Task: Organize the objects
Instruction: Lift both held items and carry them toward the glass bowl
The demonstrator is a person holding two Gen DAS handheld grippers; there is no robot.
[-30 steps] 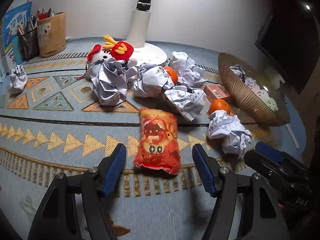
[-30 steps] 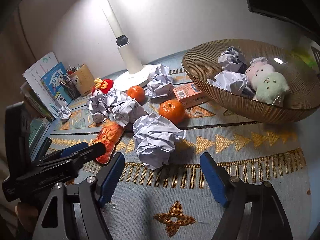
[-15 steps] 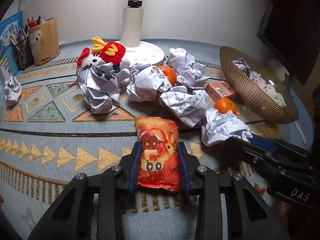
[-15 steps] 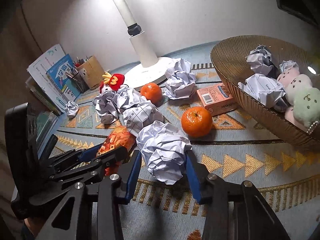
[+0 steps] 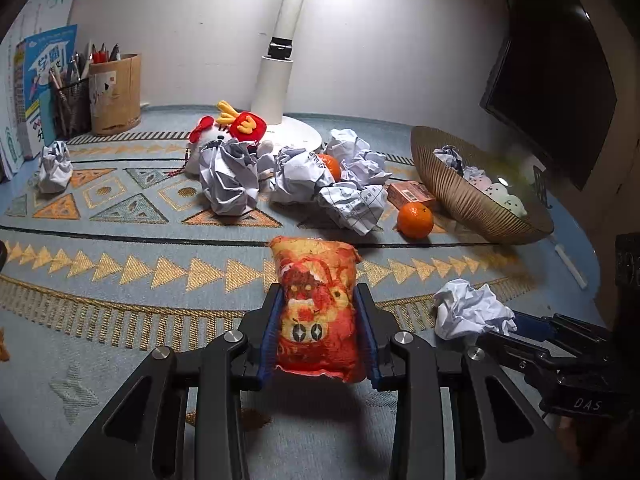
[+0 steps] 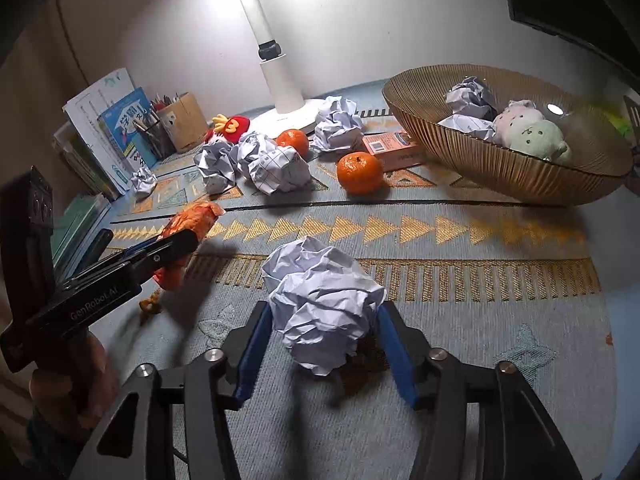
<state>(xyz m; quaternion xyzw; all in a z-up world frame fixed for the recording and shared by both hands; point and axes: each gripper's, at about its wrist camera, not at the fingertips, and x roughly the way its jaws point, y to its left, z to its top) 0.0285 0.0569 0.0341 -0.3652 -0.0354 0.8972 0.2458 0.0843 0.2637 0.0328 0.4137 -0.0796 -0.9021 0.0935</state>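
1. Both tongs have closed in on their targets since a second ago: the left tongs (image 5: 318, 330), then spread with the orange snack pouch (image 5: 316, 308) lying ahead of them, now pinch it by its lower half; the right tongs (image 6: 320, 344), then empty and wide, now have the crumpled paper ball (image 6: 324, 300) between them.
2. The right jaws have just been opening again. Their blue pads sit beside the ball, and I cannot tell whether they press on it.
3. The pouch stands lengthwise along the left tongs, its top pointing away toward the far clutter, and looks raised off the worktop (image 5: 120, 280).
4. The woven bowl (image 6: 500, 160), already holding paper balls and soft toys, lies ahead and to the right of both tongs.
5. The right tongs are nearer to it, with bare cloth between; the left would have to cross past the right hand's path and the orange (image 5: 415, 220).
6. I judge the bowl the likely goal, so the right load should travel first.
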